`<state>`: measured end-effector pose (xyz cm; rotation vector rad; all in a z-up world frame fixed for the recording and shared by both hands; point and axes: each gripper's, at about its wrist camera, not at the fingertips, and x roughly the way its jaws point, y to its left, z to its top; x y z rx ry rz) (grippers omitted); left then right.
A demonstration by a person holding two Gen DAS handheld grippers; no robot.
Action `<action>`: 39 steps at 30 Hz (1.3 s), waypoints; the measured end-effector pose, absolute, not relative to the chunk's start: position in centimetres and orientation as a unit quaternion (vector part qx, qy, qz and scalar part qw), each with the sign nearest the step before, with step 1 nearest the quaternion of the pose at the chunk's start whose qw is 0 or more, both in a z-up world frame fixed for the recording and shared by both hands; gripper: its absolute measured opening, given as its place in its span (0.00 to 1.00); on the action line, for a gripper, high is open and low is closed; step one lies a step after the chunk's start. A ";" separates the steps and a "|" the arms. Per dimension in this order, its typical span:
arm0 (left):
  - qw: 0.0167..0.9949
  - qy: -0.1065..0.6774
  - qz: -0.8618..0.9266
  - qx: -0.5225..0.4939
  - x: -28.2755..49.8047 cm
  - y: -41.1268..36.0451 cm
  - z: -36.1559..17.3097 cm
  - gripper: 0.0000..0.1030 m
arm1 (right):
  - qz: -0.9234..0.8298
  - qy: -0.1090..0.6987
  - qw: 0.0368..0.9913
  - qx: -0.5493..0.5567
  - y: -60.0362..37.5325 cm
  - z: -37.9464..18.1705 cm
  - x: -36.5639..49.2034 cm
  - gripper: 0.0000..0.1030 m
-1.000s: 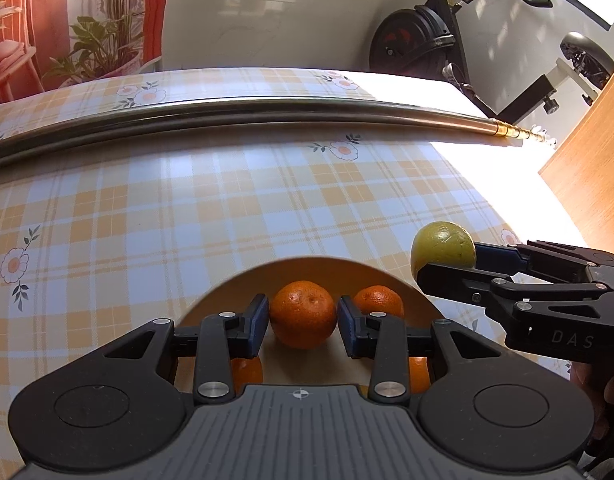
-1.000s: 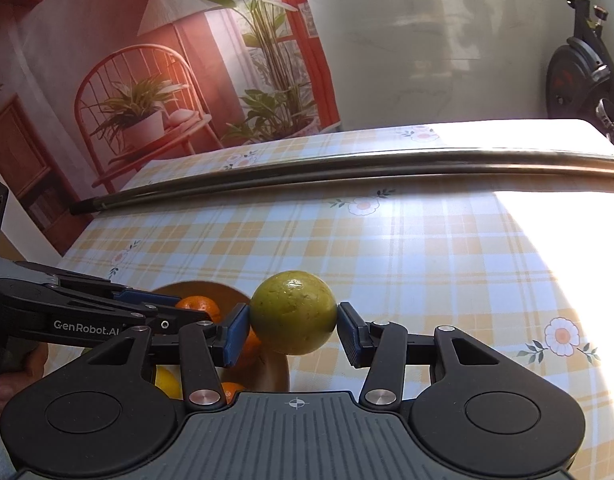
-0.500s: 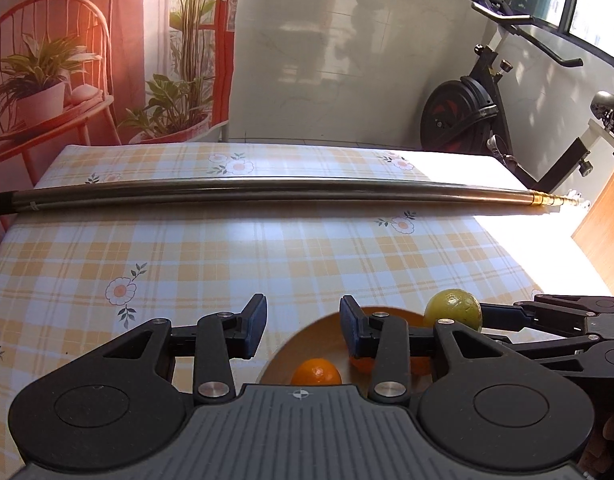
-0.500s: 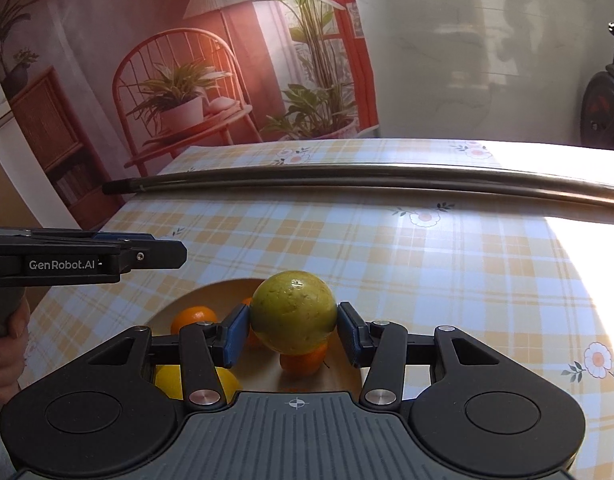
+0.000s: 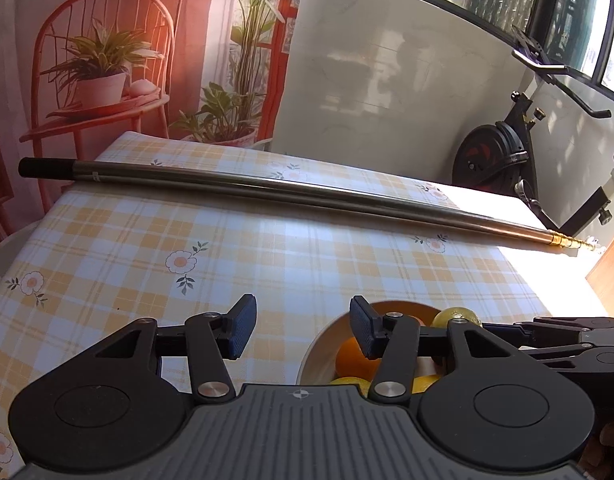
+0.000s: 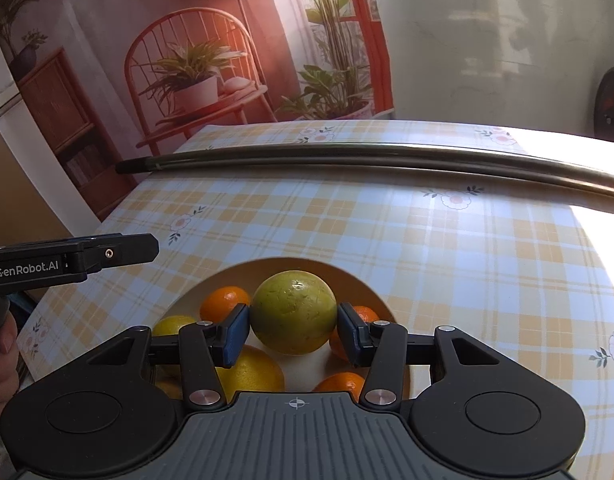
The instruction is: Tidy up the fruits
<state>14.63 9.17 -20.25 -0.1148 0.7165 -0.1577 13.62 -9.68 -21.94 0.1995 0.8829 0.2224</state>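
Observation:
My right gripper (image 6: 293,330) is shut on a round green-yellow fruit (image 6: 293,312), held just over a shallow tan bowl (image 6: 355,280). The bowl holds several oranges (image 6: 223,302) and yellow citrus fruits (image 6: 253,372). My left gripper (image 5: 303,330) is open with nothing between its fingers, raised to the left of the bowl (image 5: 313,354). In the left wrist view the green-yellow fruit (image 5: 455,317) shows beside the right gripper's fingers (image 5: 563,334), and an orange (image 5: 353,356) lies in the bowl. In the right wrist view the left gripper's fingers (image 6: 119,250) reach in from the left edge.
A long metal pole (image 5: 307,196) lies across the far side of the checked tablecloth (image 5: 267,256). An exercise bike (image 5: 503,160) stands beyond the table at the right. A person's hand (image 6: 1,360) holds the left gripper's handle at the left edge.
My left gripper let go of an orange in the bowl, rose and drew back to the left. My right gripper carried the green-yellow fruit from the bowl's side to above its middle.

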 end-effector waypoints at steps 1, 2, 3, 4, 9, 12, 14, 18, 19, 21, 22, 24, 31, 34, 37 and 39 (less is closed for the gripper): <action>0.933 0.349 -0.074 -0.055 14.5 9.3 -20.2 0.53 | 0.104 0.427 0.893 0.096 -9.6 -22.1 13.5 0.43; 0.933 0.347 -0.071 -0.055 14.3 9.4 -20.3 0.54 | 0.102 0.425 0.894 0.096 -9.6 -22.1 13.3 0.43; 0.934 0.346 -0.071 -0.056 14.2 9.4 -20.2 0.56 | 0.100 0.425 0.895 0.095 -9.6 -22.2 13.1 0.43; 0.933 0.347 -0.073 -0.058 14.1 9.5 -20.3 0.57 | 0.099 0.424 0.895 0.096 -9.7 -22.2 12.8 0.43; 0.933 0.347 -0.080 -0.048 13.6 9.2 -20.5 0.62 | 0.092 0.427 0.893 0.103 -10.0 -22.3 12.8 0.45; 0.936 0.342 -0.078 -0.040 13.2 9.1 -20.4 0.66 | 0.091 0.424 0.896 0.095 -10.0 -22.3 12.4 0.45; 0.936 0.340 -0.076 -0.041 12.9 9.1 -20.4 0.69 | 0.088 0.423 0.897 0.094 -10.1 -22.2 12.0 0.45; 0.931 0.351 -0.082 -0.051 12.6 9.3 -20.7 0.73 | 0.075 0.421 0.900 0.086 -10.6 -22.1 11.5 0.53; 0.930 0.353 -0.085 -0.053 12.5 9.3 -20.7 0.73 | 0.072 0.421 0.900 0.086 -10.8 -22.0 11.4 0.55; 0.930 0.353 -0.084 -0.052 12.4 9.2 -20.6 0.76 | 0.064 0.422 0.900 0.087 -11.2 -21.9 11.1 0.58; 0.931 0.353 -0.083 -0.048 12.3 9.1 -20.5 0.76 | 0.062 0.420 0.901 0.086 -11.4 -21.9 10.9 0.62; 0.930 0.355 -0.085 -0.044 12.3 9.0 -20.4 0.80 | 0.055 0.417 0.904 0.080 -11.6 -21.6 10.6 0.72; 0.927 0.361 -0.095 -0.033 12.0 8.4 -19.5 0.82 | 0.050 0.396 0.913 0.081 -12.3 -19.9 10.0 1.00; 0.929 0.354 -0.100 -0.033 11.6 8.2 -18.7 0.82 | 0.053 0.391 0.915 0.080 -12.4 -18.9 9.7 1.00; 0.933 0.345 -0.104 -0.026 11.0 8.0 -17.6 0.83 | 0.060 0.383 0.918 0.084 -12.7 -17.4 9.2 1.00; 0.936 0.336 -0.103 -0.020 10.7 7.8 -16.7 0.83 | 0.061 0.368 0.924 0.087 -12.8 -15.9 8.8 1.00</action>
